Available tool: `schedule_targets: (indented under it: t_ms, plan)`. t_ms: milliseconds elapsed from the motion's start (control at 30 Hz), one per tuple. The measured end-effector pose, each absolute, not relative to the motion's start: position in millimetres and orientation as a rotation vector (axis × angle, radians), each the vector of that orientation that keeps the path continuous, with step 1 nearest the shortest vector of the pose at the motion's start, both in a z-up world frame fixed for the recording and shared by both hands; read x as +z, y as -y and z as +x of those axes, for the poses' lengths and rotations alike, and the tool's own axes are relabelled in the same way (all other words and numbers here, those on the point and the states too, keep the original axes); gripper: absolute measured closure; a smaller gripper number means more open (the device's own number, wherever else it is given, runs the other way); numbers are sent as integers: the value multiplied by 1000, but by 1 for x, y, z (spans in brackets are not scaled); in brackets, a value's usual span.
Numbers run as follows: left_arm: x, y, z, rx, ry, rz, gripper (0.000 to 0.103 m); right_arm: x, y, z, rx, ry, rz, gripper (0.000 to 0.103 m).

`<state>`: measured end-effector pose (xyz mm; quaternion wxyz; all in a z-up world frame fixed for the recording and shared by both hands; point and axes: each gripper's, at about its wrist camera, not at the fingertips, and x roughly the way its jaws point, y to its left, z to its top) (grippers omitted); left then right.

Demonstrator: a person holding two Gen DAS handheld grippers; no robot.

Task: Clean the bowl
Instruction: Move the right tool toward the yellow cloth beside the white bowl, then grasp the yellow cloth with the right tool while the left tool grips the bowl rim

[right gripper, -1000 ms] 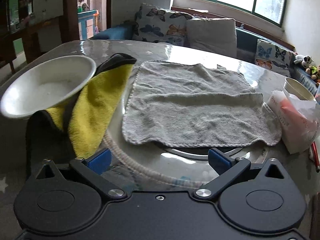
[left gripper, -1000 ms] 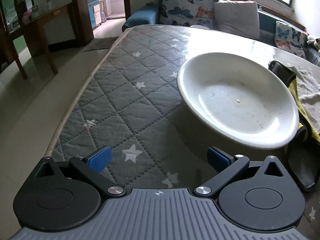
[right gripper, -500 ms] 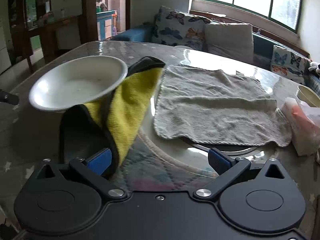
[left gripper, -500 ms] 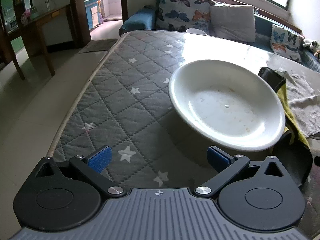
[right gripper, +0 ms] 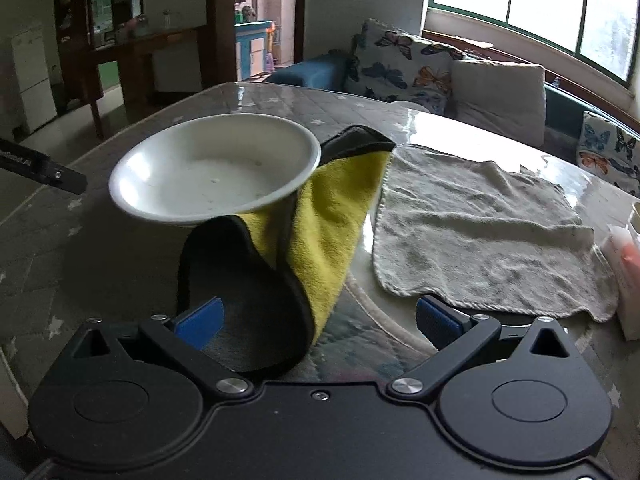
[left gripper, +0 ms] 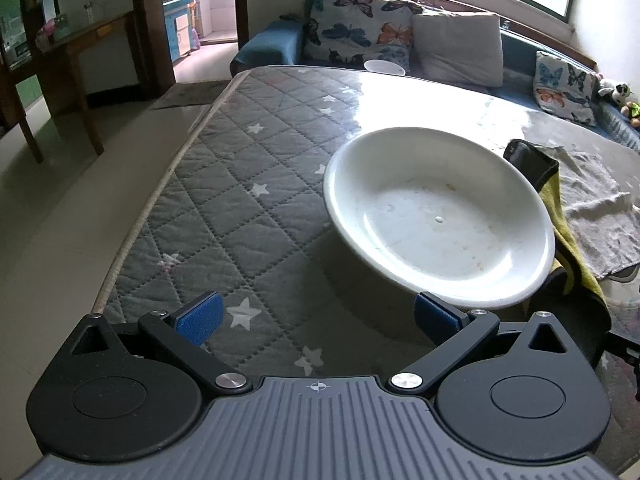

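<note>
A white bowl with small food specks inside sits on the quilted grey table cover, its right side resting on a yellow and black cloth. My left gripper is open just short of the bowl's near rim, its right pad close beneath that rim. In the right wrist view the same bowl lies ahead to the left, tilted on the yellow and black cloth. My right gripper is open, with the cloth's near black end lying between its fingers.
A grey towel lies spread to the right of the cloth, and a pink and white packet stands at the far right. The table's left edge drops to the floor. A small white cup sits at the far edge before the cushioned sofa.
My left gripper has drawn in toward the bowl's near rim. My right gripper has swung left, off the grey towel and over the yellow and black cloth. Both stay open.
</note>
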<state>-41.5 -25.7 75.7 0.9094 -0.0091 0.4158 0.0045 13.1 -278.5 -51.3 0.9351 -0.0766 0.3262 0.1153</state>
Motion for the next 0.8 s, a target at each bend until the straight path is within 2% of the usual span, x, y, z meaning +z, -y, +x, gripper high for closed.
schedule_targets:
  t_ms: [333, 800]
  plan:
    - [74, 34, -36, 10, -876, -32, 0, -52, 266, 23, 271, -672, -155, 12]
    - [69, 46, -27, 25, -911, -61, 0, -59, 258, 37, 264, -676, -144, 29]
